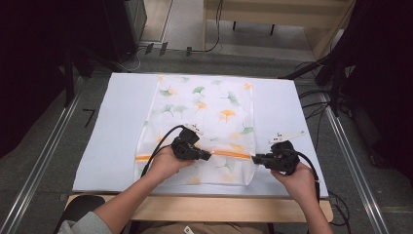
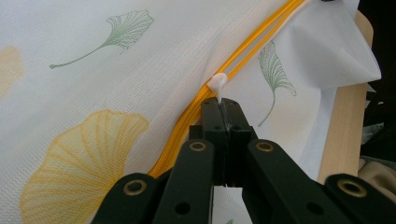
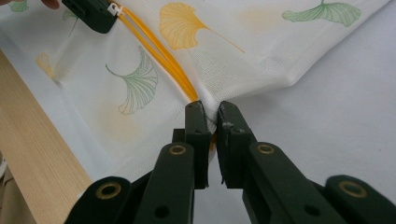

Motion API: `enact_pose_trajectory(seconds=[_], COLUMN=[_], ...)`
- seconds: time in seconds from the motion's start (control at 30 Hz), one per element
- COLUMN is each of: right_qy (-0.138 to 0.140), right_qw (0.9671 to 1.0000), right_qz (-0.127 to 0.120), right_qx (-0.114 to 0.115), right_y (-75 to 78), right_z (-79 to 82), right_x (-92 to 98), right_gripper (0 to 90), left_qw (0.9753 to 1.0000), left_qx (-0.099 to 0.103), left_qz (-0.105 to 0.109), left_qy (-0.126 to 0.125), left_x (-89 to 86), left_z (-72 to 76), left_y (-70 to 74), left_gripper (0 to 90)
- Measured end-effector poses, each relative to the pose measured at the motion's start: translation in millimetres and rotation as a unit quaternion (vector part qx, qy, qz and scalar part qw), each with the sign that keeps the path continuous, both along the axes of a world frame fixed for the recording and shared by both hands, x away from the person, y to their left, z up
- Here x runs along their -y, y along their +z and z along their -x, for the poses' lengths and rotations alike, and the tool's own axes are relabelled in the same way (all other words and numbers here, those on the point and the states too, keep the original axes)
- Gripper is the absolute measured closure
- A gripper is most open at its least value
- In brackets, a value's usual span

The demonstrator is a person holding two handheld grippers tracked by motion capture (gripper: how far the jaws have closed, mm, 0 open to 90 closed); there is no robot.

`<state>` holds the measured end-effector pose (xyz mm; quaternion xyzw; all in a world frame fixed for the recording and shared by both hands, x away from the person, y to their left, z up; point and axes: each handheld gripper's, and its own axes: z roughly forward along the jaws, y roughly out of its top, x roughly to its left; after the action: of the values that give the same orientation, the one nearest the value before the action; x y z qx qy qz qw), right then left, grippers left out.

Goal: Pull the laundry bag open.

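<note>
I am seated at a table covered by a white mat (image 1: 117, 126), seen from above, with both forearms entering from the bottom of the frame. A white mesh bag (image 1: 204, 117) printed with green and orange ginkgo leaves lies flat in the middle of the mat, reaching from the upper centre of the frame down toward the near edge. An orange zipper (image 1: 229, 154) runs across the bag's lower part, left to right.

My left gripper (image 1: 207, 156) sits just below the centre of the high view, over the zipper line. In the left gripper view, its jaws are pressed together on the small white zipper pull (image 2: 217, 84), just above the centre of that frame, with the orange zipper (image 2: 187, 121) running diagonally from lower left to upper right.

My right gripper (image 1: 256, 158) is to the lower right of centre in the high view, at the bag's right edge where the zipper ends. In the right gripper view, its jaws pinch the bag's edge (image 3: 210, 109) at the end of the zipper (image 3: 163, 60), with a narrow gap between them holding the fabric. The left gripper's tip (image 3: 93, 14) appears in the upper left of that frame. The table's pale wooden edge (image 3: 37, 154) crosses the lower left.
</note>
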<state>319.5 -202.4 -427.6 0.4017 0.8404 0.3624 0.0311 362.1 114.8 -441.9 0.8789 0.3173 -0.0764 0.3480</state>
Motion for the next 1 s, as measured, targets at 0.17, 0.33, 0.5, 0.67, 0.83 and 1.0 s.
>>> enact_pose_trajectory(seconds=[0.17, 0.33, 0.5, 0.67, 0.83, 1.0], right_qy=[0.002, 0.003, 0.004, 0.004, 0.006, 0.006], right_qw=[1.0, 1.0, 1.0, 1.0, 1.0, 1.0], right_qz=[-0.001, -0.001, -0.002, -0.003, -0.001, 0.0], right_qx=[0.003, 0.001, 0.003, 0.002, 0.004, 0.004], right_y=[0.0, 0.1, 0.3, 0.5, 1.5, 1.1], right_z=[0.4, 0.4, 0.3, 0.4, 1.9, 1.8], right_x=[0.2, -0.4, 0.0, 0.0, -0.6, 0.7], right_gripper=[85.8, 85.8, 85.8, 85.8, 85.7, 85.6], left_qw=[1.0, 1.0, 1.0, 0.9999, 0.9999, 0.9997], left_qx=[0.0, 0.002, 0.001, -0.011, -0.015, -0.014], left_qz=[0.0, -0.002, 0.002, 0.001, -0.001, -0.009], left_qy=[0.0, -0.002, 0.0, 0.006, 0.007, 0.017], left_x=[1.5, 0.4, -1.2, -2.4, -7.4, -19.1], left_z=[0.3, -0.4, -1.1, -2.8, -5.1, -4.2], left_y=[0.9, 1.6, 3.1, 1.7, 0.6, 2.2], left_gripper=[90.0, 90.0, 90.0, 90.0, 90.0, 90.0])
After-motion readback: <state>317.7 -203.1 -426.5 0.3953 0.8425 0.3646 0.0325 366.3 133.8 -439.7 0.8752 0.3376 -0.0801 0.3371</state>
